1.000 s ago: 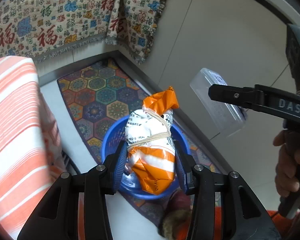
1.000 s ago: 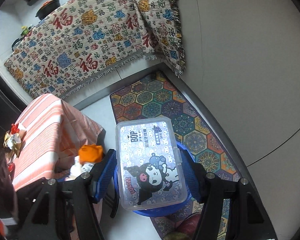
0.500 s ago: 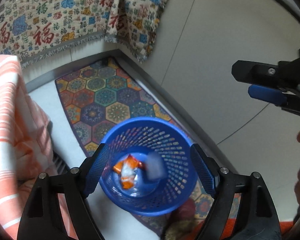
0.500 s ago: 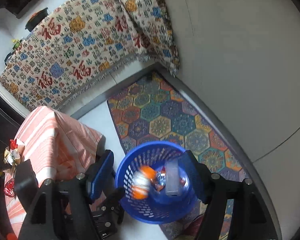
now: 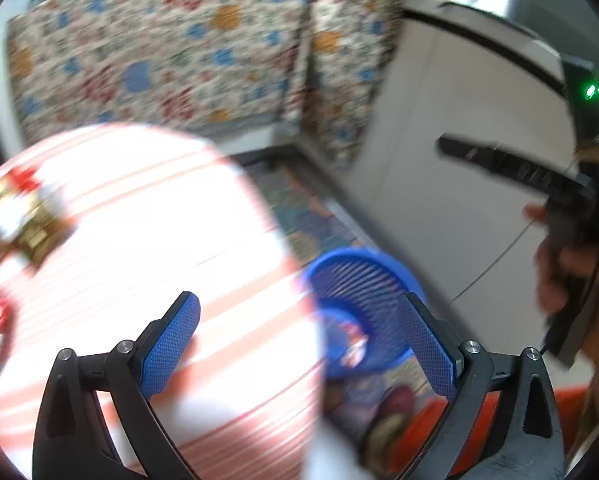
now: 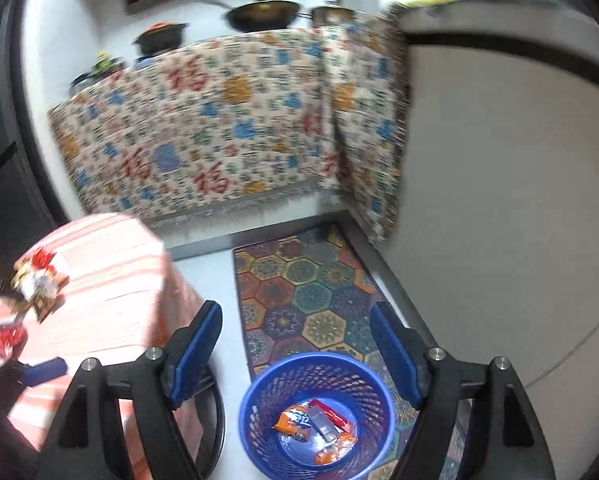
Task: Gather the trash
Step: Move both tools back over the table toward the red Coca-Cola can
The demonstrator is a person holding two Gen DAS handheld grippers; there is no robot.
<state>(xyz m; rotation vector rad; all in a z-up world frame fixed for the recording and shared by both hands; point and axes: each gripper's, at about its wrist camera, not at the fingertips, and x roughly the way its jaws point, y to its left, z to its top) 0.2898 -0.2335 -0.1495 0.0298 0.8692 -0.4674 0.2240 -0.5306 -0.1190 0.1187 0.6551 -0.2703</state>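
A blue mesh basket (image 6: 363, 378) stands on the patterned floor mat, with an orange wrapper (image 6: 293, 426), a clear box (image 6: 323, 426) and other scraps lying in it. My right gripper (image 6: 295, 336) hangs above it, its jaws still opening with nothing between them. My left gripper (image 5: 299, 336) is over the edge of the orange-striped cloth (image 5: 119, 240), jaws still opening and empty; the basket (image 5: 363, 276) shows blurred between its fingers. A gold and red wrapper (image 6: 35, 284) and a red packet (image 6: 5, 338) lie on the striped cloth.
A patterned cloth (image 6: 219, 132) drapes the counter behind, with a pan (image 6: 263, 14) and pots on top. White cabinet doors (image 6: 499, 200) stand to the right. A person's hand (image 5: 559, 276) holds the other gripper at the right edge of the left wrist view.
Both grippers let go: the orange wrapped packet and the clear box dropped into the blue basket. Both then rose, and the left one swung left over the striped cloth.
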